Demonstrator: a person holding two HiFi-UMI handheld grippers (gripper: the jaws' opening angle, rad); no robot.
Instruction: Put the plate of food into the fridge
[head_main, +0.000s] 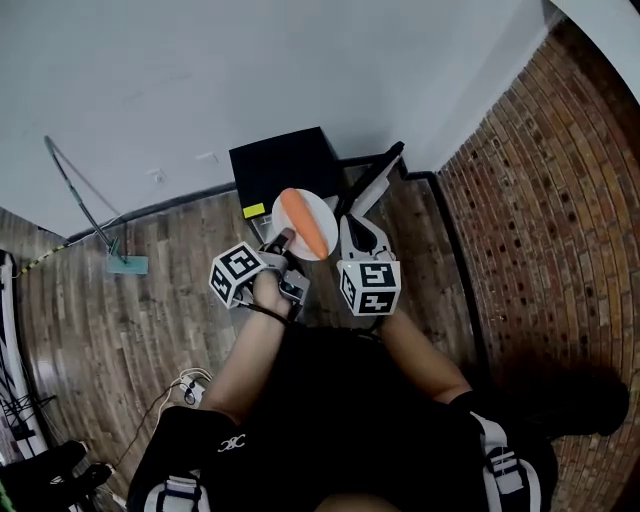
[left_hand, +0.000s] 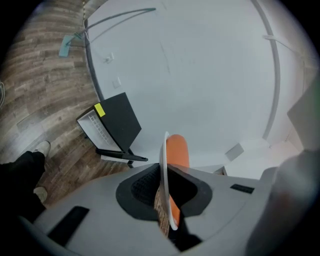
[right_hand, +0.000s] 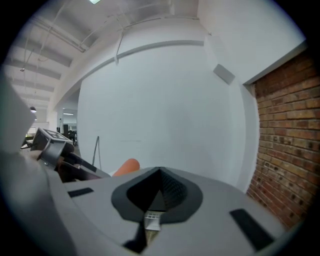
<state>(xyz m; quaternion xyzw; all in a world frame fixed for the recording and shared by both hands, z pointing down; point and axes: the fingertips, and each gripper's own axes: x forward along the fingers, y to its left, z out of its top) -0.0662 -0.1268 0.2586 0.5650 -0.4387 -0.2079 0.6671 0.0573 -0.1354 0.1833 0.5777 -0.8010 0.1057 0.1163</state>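
Observation:
A white plate (head_main: 322, 212) with an orange carrot (head_main: 305, 222) on it is held out in front of me, above the wood floor. My left gripper (head_main: 284, 240) is shut on the plate's near rim. In the left gripper view the plate (left_hand: 163, 150) shows edge-on between the jaws, with the carrot (left_hand: 177, 150) behind it. My right gripper (head_main: 352, 222) hangs just right of the plate, shut and with nothing in it (right_hand: 159, 172). A small black fridge (head_main: 285, 165) stands ahead against the white wall. Its door (head_main: 375, 178) is swung open to the right, and its white inside (left_hand: 95, 127) shows.
A brick wall (head_main: 540, 200) runs along the right side and a white wall (head_main: 250, 70) stands behind the fridge. A thin pole (head_main: 85, 205) leans on the wall at left, above a teal pad (head_main: 128, 264) on the floor. A power strip (head_main: 190, 385) lies near my left leg.

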